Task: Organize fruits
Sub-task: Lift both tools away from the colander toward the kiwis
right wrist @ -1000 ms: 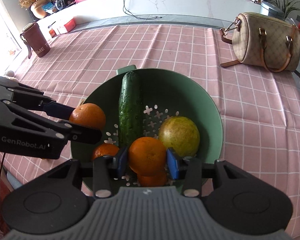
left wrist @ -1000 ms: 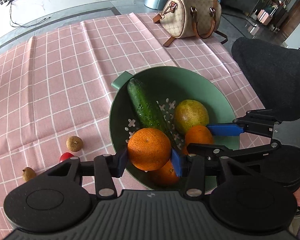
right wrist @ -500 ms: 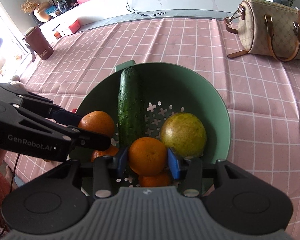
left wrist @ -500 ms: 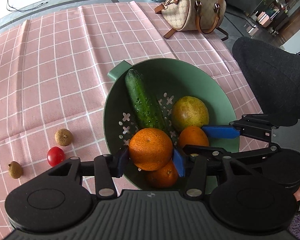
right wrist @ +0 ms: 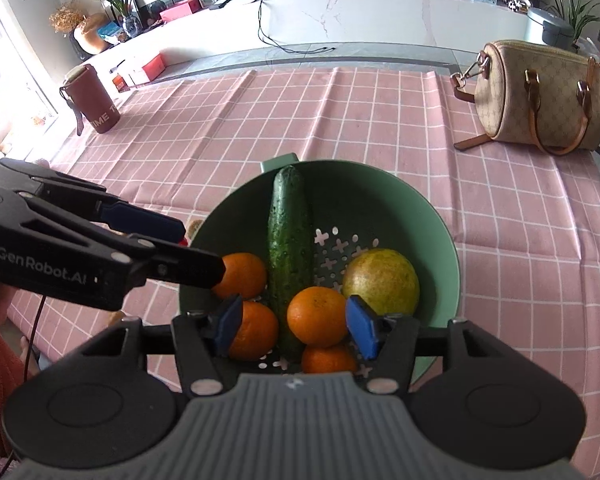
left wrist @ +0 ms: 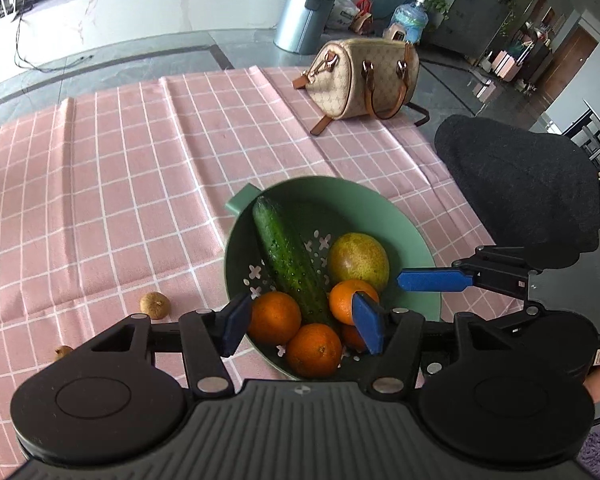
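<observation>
Step in hand: release. Two oranges have been delivered into the green colander [left wrist: 428, 280]; both tools stand above it.
Left hand-held gripper [left wrist: 300, 330]: jaws spread, having just been opening; the blue pads stand clear of the fruit. The orange [left wrist: 274, 317] lies in the colander below and between them, not gripped.
Right hand-held gripper [right wrist: 294, 328]: jaws apart, having just been opening; a gap shows on both sides of the orange [right wrist: 317, 315] between the pads. Nothing gripped.
Colander contents: a cucumber [left wrist: 290, 262] lying lengthwise, a yellow-green pear-like fruit [left wrist: 358, 256], and four oranges grouped at the near side.
Colander location: on the pink checked cloth [left wrist: 120, 200] covering the surface, near the front edge.
Loose items: two small brown fruits, one [left wrist: 155, 305] just left of the colander and one [left wrist: 62, 352] nearer the edge, partly hidden by the left tool. A red item shows only as a sliver behind the left tool in the right wrist view.
Other objects: a handbag [left wrist: 364, 76] at the far right of the cloth; a brown bottle sleeve [right wrist: 92, 100] at the far left. Neither belongs to the task.
Progress (judgement): large fruit sorted; small pieces remain outside.
Next move (judgement): withdraw the tools from the colander, carry the left one to the nearer brown fruit, and narrow the jaws considerably, as it is small and round and may roll.
Risk (judgement): a pad could knock the stacked oranges on withdrawal.
</observation>
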{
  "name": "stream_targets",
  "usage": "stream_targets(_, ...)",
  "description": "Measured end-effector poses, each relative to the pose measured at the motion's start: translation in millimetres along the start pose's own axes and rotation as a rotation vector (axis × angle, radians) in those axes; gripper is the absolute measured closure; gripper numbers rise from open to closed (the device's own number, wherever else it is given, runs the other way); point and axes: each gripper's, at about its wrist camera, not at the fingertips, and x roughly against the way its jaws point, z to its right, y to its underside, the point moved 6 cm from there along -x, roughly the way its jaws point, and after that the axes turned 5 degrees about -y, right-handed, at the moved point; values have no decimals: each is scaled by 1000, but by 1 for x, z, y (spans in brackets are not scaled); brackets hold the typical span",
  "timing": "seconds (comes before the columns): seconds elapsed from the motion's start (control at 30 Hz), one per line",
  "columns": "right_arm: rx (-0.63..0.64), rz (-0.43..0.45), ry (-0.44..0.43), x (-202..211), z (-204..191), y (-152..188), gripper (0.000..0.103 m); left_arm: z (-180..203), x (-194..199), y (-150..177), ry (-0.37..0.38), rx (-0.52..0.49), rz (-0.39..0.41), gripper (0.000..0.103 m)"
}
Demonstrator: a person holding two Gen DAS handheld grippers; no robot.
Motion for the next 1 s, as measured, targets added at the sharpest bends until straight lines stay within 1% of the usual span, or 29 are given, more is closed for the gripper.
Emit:
stream_targets(0.13,-10,57,-13,12,-25,1,48,-7,36,7,-31,-62,82,35)
stream_targets(0.23,-31,103,-45,15,-47,7,48,-16,55,18,-60,-94,111,35)
stream_targets(0.43,-35,186,-46,10,-94,24,49,-40,78,50,-62,-140,128,36)
stream_targets(0.5,-28,211,-48,4,-108,31,49,-49,81,60,-73,-150,141,37)
stream_targets(0.57,-22,228,-38,-3,-118,36,50,-58,79,72,-81,-140,136,38)
stream_targets(0.73,-24,224,-14,-22,-138,46,58,-76,71,93,-100,-130,154,42)
stream_targets(0.77,-33,220,-16,-26,-141,48,60,-78,68,95,-93,-126,161,42)
stream_targets(0.87,-63,201,-12,-39,-144,51,66,-88,64,106,-43,-103,173,46)
stream_targets(0.9,-70,192,-6,-43,-144,53,71,-92,62,109,-31,-97,174,47)
stream_targets(0.97,-80,173,8,-50,-145,58,77,-98,58,114,-30,-96,178,47)
stream_targets(1.0,-80,167,13,-53,-144,59,77,-101,56,117,-33,-100,182,48)
